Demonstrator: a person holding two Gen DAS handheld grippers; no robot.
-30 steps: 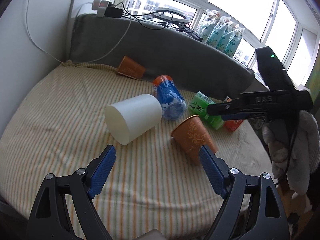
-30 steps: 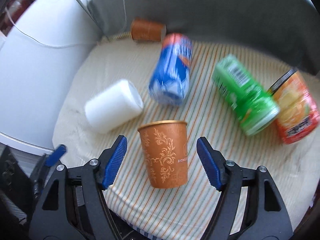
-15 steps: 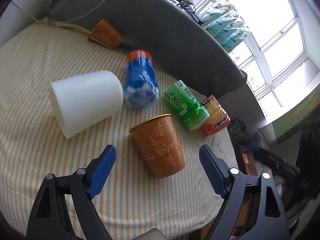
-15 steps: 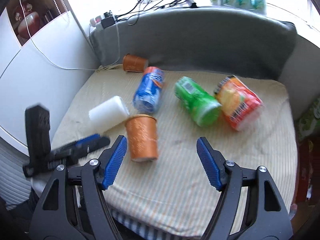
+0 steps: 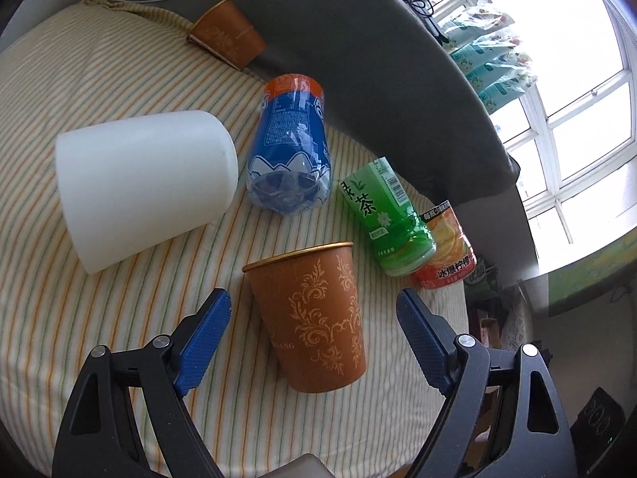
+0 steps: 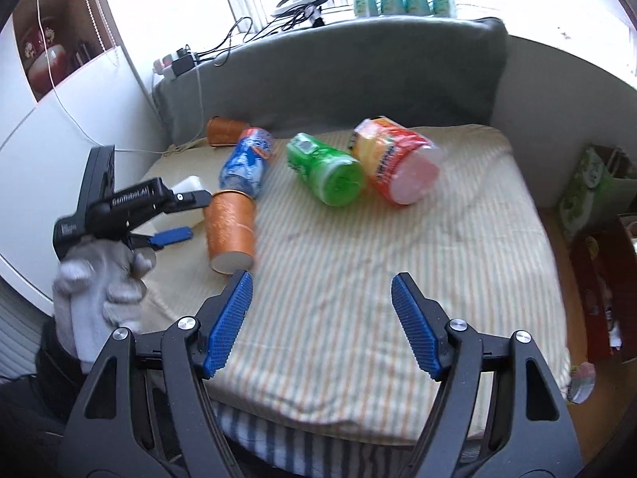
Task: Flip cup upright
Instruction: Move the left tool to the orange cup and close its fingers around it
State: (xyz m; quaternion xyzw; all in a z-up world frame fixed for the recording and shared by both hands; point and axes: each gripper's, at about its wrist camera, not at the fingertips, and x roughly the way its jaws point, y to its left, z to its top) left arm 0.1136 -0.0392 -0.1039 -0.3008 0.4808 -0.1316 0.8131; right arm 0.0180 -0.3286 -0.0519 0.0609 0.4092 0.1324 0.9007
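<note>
White cup (image 5: 143, 183) is the biggest, on its side on the striped cushion (image 5: 59, 79), inside not visible. Blue bottle (image 5: 288, 147) lies just beside it, looks empty. Green tea bottle (image 5: 384, 219) and orange drink bottle (image 5: 450, 255) lie side by side, touching; contents can't tell. Orange patterned cup (image 5: 314, 318), the task cup, lies on its side near the cushion's front, gold rim facing the blue bottle, inside hidden. Second orange cup (image 5: 227, 34) lies tipped against the grey backrest (image 5: 358, 59). Left gripper (image 5: 314, 342) fingers spread wide, straddling the patterned cup, no contact seen. Right gripper (image 6: 320, 322) fingers spread wide, holding nothing, well clear of the cup.
</note>
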